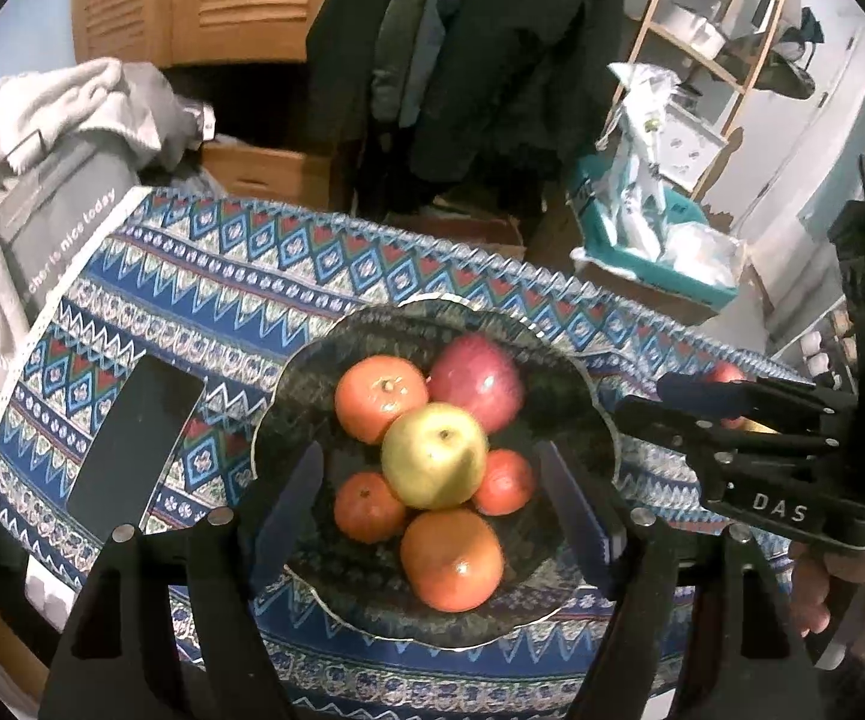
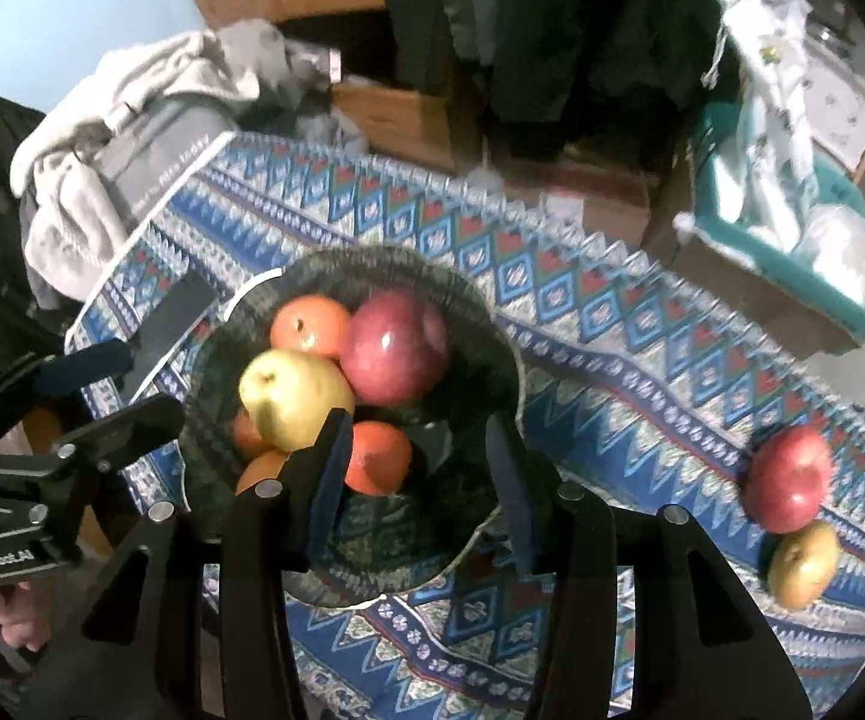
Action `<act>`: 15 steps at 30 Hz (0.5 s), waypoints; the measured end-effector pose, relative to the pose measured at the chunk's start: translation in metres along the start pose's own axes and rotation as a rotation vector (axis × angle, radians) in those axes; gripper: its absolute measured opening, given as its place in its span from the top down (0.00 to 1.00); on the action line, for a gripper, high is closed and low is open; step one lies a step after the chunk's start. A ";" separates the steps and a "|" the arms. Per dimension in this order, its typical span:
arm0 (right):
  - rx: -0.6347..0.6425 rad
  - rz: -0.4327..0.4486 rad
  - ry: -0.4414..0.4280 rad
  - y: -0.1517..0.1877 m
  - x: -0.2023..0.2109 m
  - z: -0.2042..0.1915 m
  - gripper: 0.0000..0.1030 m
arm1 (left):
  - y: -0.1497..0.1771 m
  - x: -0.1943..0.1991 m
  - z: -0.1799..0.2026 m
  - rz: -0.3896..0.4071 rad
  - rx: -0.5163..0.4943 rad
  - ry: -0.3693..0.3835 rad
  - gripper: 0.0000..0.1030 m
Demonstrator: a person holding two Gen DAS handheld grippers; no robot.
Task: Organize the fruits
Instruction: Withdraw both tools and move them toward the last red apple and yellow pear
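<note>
A dark patterned bowl (image 1: 582,396) on the blue patterned tablecloth holds several oranges (image 1: 380,398), a red apple (image 1: 476,383) and a yellow-green apple (image 1: 434,456) on top. My left gripper (image 1: 432,510) is open and empty, hovering over the bowl. My right gripper (image 2: 420,480) is open and empty above the bowl's (image 2: 492,324) right side; it shows from the side in the left wrist view (image 1: 672,402). A second red apple (image 2: 787,477) and a yellow apple (image 2: 804,564) lie on the cloth at the right.
A black flat phone-like slab (image 1: 132,450) lies on the cloth left of the bowl. Grey clothes (image 1: 42,138) are piled at the table's far left. A teal bin (image 1: 660,240) with bags and a wooden shelf stand beyond the far edge.
</note>
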State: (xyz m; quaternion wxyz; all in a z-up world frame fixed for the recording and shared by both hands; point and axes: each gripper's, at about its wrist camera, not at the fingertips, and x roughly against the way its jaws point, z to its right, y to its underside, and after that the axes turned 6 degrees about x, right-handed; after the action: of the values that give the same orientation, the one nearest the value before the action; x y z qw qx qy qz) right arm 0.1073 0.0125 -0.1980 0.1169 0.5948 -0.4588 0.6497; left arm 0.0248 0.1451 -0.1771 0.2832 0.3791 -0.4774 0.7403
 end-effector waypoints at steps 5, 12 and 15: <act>0.013 0.066 0.036 -0.004 0.030 0.001 0.54 | -0.005 0.013 0.015 0.044 -0.022 0.007 0.23; 0.014 0.155 0.081 -0.005 0.074 0.007 0.54 | -0.010 0.032 0.040 0.098 -0.068 0.031 0.22; 0.019 0.191 0.098 -0.004 0.092 0.010 0.54 | -0.013 0.041 0.052 0.126 -0.086 0.045 0.20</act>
State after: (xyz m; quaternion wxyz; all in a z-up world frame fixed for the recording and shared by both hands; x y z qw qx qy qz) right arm 0.0919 -0.0288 -0.1171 0.0708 0.5169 -0.5010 0.6905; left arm 0.0271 0.1047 -0.1234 0.2628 0.3192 -0.5252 0.7438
